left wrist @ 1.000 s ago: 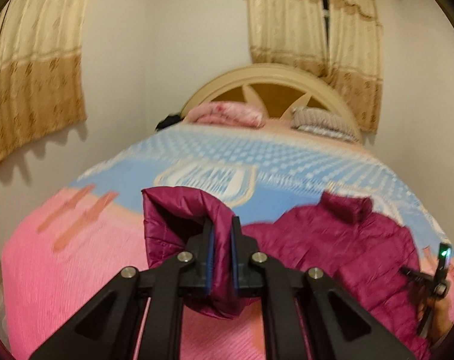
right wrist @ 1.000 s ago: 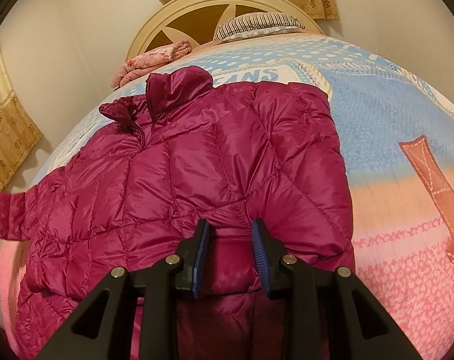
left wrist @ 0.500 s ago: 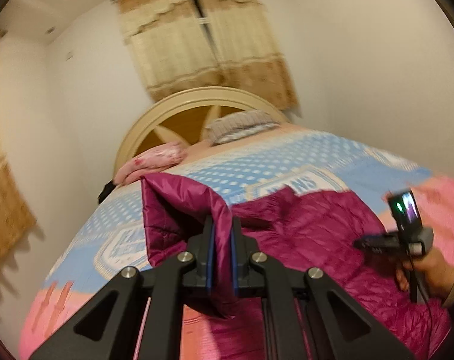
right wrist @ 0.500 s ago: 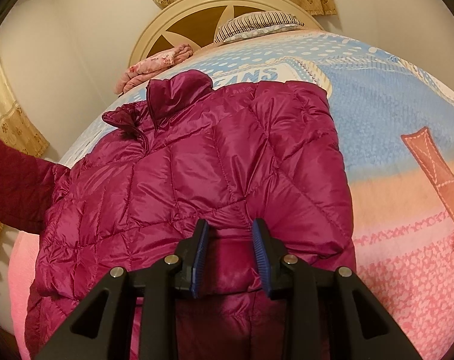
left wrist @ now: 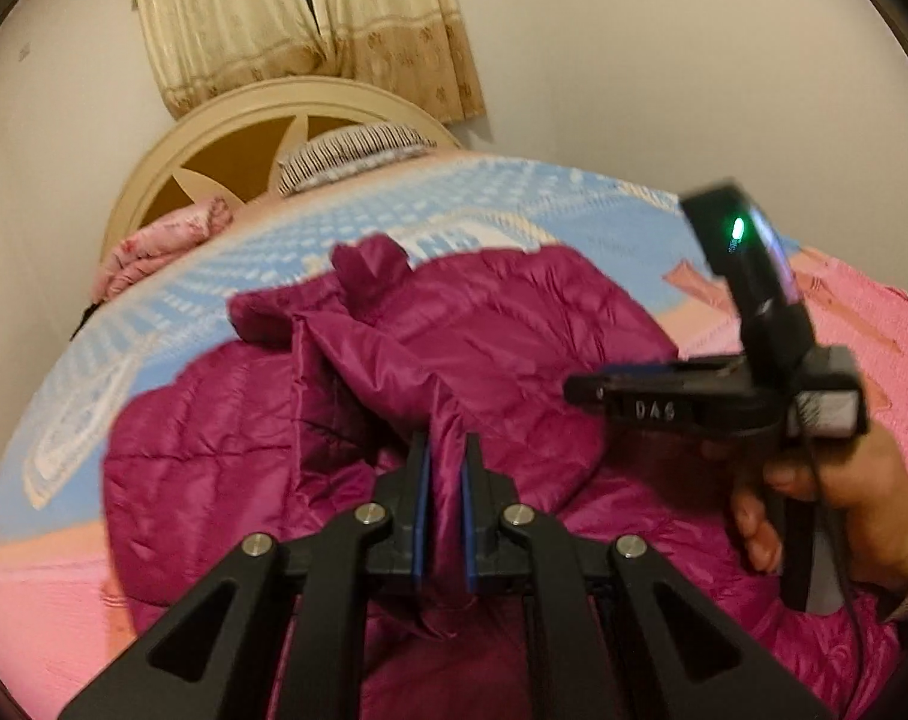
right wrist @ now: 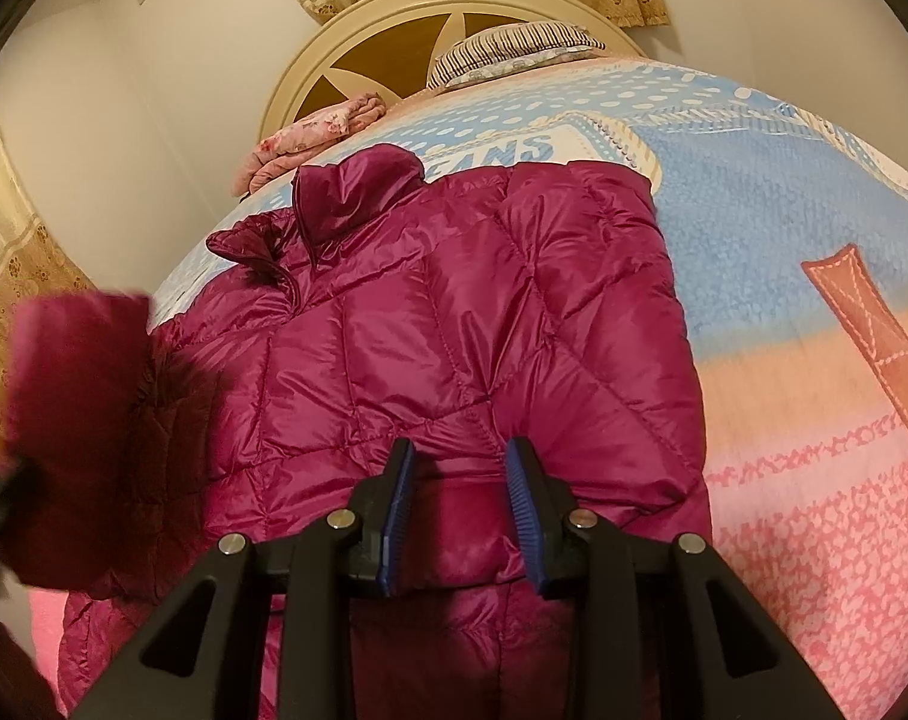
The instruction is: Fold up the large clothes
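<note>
left view: the left gripper [left wrist: 445, 507] pinches the sleeve [left wrist: 388, 372], with the jacket [left wrist: 514, 324] spread ahead of its fingers; lay it flat across the chest. right view: the right gripper [right wrist: 460, 507] stands narrowly parted, jacket folds between its fingers; grip unclear.

Right gripper [left wrist: 682, 405] reads "DAS", perhaps; bedspread [right wrist: 754, 192] "JEANS".

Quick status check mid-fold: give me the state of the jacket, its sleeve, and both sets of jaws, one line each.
Jacket: spread on the bed, right side folded in.
Sleeve: lifted and drawn across the jacket body, not laid down yet.
Left gripper: jaws shut on the sleeve fabric.
Right gripper: jaws part open over the jacket's lower edge, pads not pressing it.
Collar: standing up.
</note>
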Demonstrator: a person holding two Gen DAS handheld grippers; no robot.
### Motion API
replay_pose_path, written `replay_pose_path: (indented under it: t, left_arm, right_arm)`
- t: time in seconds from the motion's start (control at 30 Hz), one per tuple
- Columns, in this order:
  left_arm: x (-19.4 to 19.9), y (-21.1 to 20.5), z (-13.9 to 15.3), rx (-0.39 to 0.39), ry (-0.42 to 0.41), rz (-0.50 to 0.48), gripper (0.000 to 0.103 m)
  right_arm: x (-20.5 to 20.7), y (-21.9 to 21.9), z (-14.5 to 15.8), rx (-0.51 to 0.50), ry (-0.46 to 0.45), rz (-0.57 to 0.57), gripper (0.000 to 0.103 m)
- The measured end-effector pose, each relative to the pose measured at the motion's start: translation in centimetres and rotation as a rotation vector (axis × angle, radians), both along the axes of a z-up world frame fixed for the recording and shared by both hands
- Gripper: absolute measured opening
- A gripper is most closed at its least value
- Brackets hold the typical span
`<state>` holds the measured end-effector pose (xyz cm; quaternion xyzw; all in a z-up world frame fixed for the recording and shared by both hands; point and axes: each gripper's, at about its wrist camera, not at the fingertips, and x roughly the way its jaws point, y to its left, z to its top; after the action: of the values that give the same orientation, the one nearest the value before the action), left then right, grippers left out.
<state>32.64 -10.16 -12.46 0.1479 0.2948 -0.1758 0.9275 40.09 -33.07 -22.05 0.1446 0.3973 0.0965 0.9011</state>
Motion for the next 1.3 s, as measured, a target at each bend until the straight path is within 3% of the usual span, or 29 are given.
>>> replay_pose_path:
  t: [0.17, 0.23, 0.3, 0.33, 0.43, 0.57, 0.77, 0.9, 1.03, 1.1, 1.17, 1.3]
  left_arm:
    - [-1.0, -0.6, -0.2, -0.024, 0.021, -0.034, 0.019]
    - [-1.6, -1.0, 0.6, -0.029, 0.001, -0.051, 0.051]
    - [-2.2, -1.1, 1.4, -0.039, -0.042, -0.057, 0.071]
    - [-2.5, -0.9, 2.0, -0.043, -0.071, -0.056, 0.077]
    - [-2.7, 0.2, 3.7, -0.033, -0.13, -0.043, 0.078]
    - [-0.4, 3.2, 3.5, 0.024, -0.171, 0.083, 0.094]
    - [4.6, 6.8, -0.3, 0.073, -0.03, 0.251, 0.094]
    - [6.0, 5.9, -3.6, 0.087, 0.082, 0.256, 0.095]
    - [6.0, 4.5, -4.4, 0.117, 0.074, 0.249, 0.095]
    - [5.9, 4.0, -4.6, 0.132, 0.073, 0.244, 0.095]
    - [6.3, 4.4, -4.7, 0.115, 0.088, 0.241, 0.096]
    - [6.6, 5.2, -4.7, 0.072, 0.116, 0.245, 0.098]
  right_arm:
    - [0.0, 0.0, 0.0, 0.012, -0.002, 0.002, 0.035]
    - [0.0, 0.0, 0.0, 0.018, -0.003, 0.002, 0.036]
    - [0.0, 0.0, 0.0, 0.019, -0.004, 0.002, 0.036]
    - [0.0, 0.0, 0.0, 0.018, -0.004, 0.002, 0.036]
    - [-0.1, 0.0, 0.0, 0.019, -0.005, 0.002, 0.036]
    - [-0.1, 0.0, 0.0, 0.017, -0.005, 0.001, 0.037]
    - [-0.1, 0.1, 0.0, 0.011, -0.005, 0.001, 0.037]
    - [-0.1, 0.2, 0.1, 0.004, -0.003, 0.002, 0.037]
    - [-0.4, 0.6, 0.6, -0.034, -0.014, -0.015, 0.04]
    - [-0.8, 0.9, 1.7, -0.072, -0.024, -0.032, 0.049]
    - [-1.9, 1.6, 3.9, -0.117, -0.065, -0.059, 0.049]
    - [-4.0, 4.6, 8.9, -0.072, -0.163, -0.002, 0.049]
